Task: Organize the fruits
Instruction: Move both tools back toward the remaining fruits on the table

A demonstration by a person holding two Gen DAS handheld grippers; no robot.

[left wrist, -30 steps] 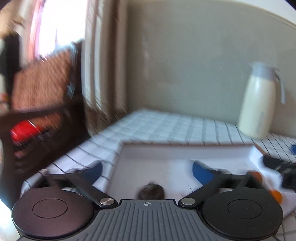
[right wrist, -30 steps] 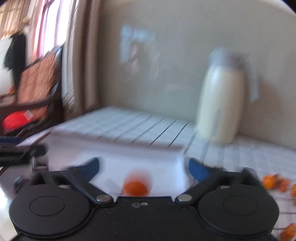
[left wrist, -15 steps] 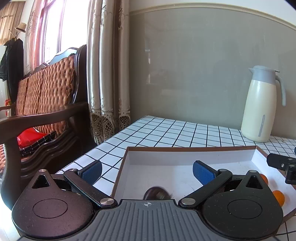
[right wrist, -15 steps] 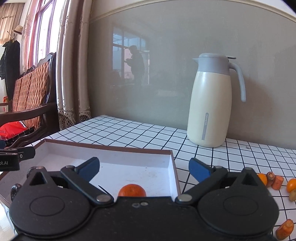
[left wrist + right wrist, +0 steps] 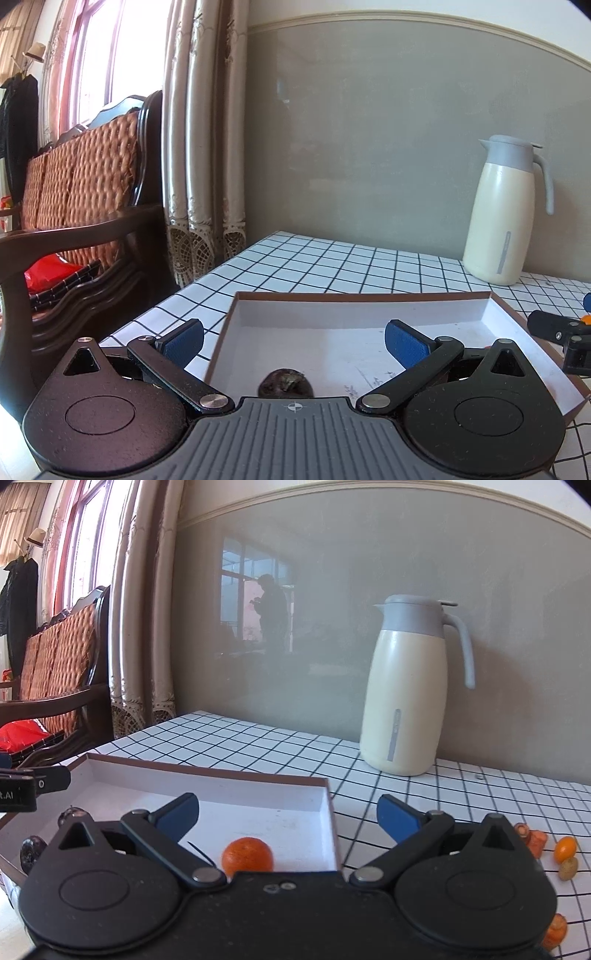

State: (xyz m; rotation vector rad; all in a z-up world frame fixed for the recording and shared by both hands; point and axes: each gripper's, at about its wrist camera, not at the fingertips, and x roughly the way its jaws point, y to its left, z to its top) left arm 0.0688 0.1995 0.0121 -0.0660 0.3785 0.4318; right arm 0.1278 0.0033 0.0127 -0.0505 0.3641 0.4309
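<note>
A shallow white box point(image 5: 369, 306) with a brown rim lies on the checked table; it also shows in the right wrist view point(image 5: 221, 775). A dark round fruit point(image 5: 286, 384) lies in it just below my left gripper point(image 5: 293, 341), which is open and empty. An orange point(image 5: 247, 856) lies in the box's right part, under my right gripper point(image 5: 288, 818), also open and empty. Two dark fruits point(image 5: 72, 816) lie at the box's left end in the right wrist view. Small orange fruits and carrot pieces point(image 5: 565, 847) lie on the table to the right.
A cream thermos jug point(image 5: 406, 690) stands at the back by the grey wall. A wooden sofa point(image 5: 81, 206) and curtains are left of the table point(image 5: 332, 262). The other gripper's tip shows at each view's edge point(image 5: 561, 332).
Both views were blurred by motion a second ago and are now steady. The dark fruit and the orange lie in the box below the open fingers.
</note>
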